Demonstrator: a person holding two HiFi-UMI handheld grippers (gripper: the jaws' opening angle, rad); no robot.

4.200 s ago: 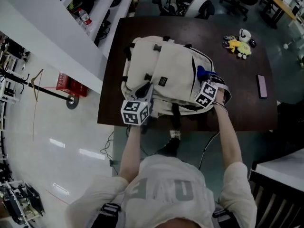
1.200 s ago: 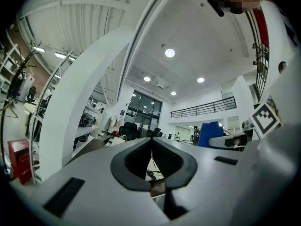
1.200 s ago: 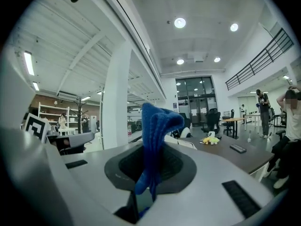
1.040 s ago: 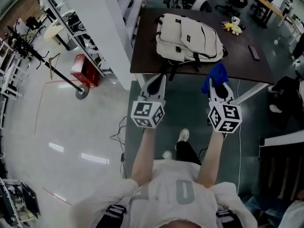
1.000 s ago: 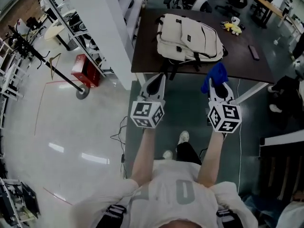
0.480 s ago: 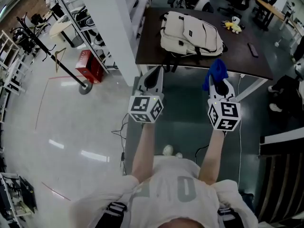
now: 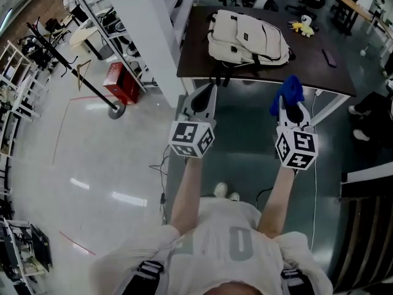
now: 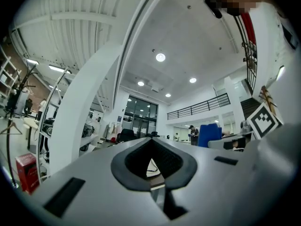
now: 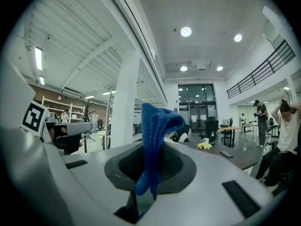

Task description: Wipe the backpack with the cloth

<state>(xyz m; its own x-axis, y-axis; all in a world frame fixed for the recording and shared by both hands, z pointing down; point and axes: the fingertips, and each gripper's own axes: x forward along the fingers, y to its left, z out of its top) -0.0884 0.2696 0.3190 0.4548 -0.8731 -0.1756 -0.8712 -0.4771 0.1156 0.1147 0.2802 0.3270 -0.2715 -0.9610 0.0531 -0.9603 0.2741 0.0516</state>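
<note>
The cream backpack (image 7: 247, 37) lies flat on the dark table (image 7: 319, 75) at the top of the head view, well ahead of both grippers. My right gripper (image 7: 290, 103) is shut on the blue cloth (image 7: 289, 91), which bunches up above its jaws. In the right gripper view the cloth (image 9: 154, 140) hangs out of the closed jaws and hides most of what lies ahead. My left gripper (image 7: 201, 97) is held level beside it, shut with nothing in it; its pads (image 8: 151, 160) meet. Both are in the air, short of the table's near edge.
A white pillar (image 7: 144, 35) stands left of the table, with a red box (image 7: 121, 82) and a coat stand (image 7: 73, 69) beyond it. A yellow toy (image 7: 303, 26) and a phone (image 7: 329, 57) lie on the table's right part. Office chairs stand behind the table.
About four seconds ago both grippers were on the backpack. They have since come off it, and over the last second the table has drawn slightly further from me. The cloth stays gripped.
</note>
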